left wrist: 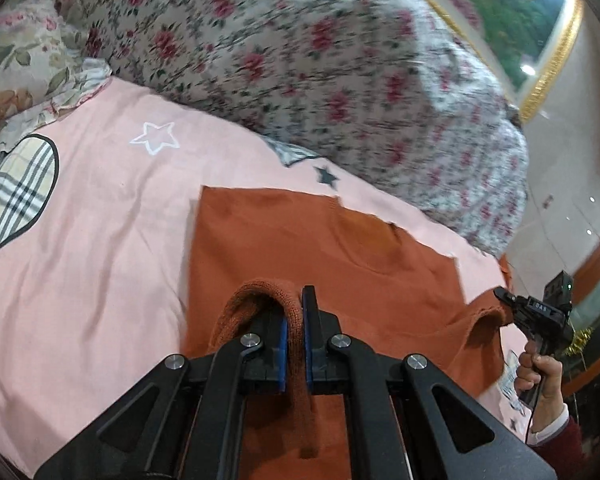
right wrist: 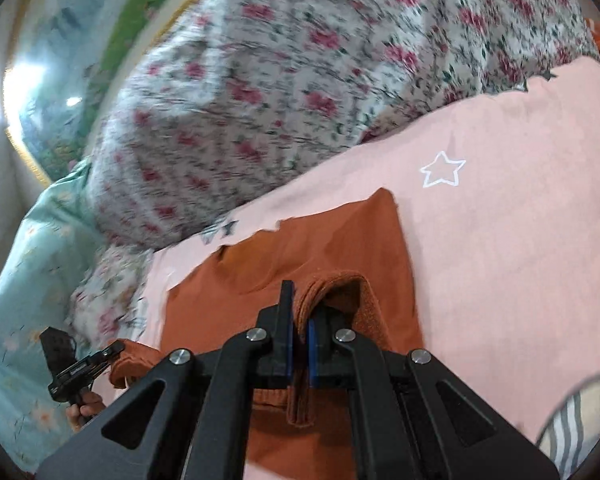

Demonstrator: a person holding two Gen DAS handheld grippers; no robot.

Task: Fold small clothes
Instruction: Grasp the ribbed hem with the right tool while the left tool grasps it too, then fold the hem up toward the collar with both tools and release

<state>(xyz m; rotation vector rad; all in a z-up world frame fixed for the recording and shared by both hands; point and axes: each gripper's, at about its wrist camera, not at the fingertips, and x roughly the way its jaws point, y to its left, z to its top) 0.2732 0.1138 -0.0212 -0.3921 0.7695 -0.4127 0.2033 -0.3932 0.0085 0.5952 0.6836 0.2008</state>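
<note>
A rust-orange knit garment [left wrist: 320, 248] lies spread on a pink bedsheet [left wrist: 92, 248]. My left gripper [left wrist: 296, 320] is shut on a ribbed cuff [left wrist: 260, 292] of the garment, lifted in a loop over the cloth. My right gripper [right wrist: 300, 320] is shut on another ribbed cuff [right wrist: 340, 292] of the same garment [right wrist: 260, 280]. The right gripper also shows in the left wrist view [left wrist: 504, 296], pinching the garment's right edge. The left gripper shows in the right wrist view [right wrist: 116, 347], at the garment's left edge.
A bulky floral quilt [left wrist: 320, 60] lies behind the garment. A floral pillow [left wrist: 16, 72] sits at the far left. The sheet has star prints [left wrist: 156, 136] and a plaid patch [left wrist: 12, 196]. A gold-framed picture [left wrist: 512, 20] hangs behind. A light blue cover [right wrist: 28, 280] lies left.
</note>
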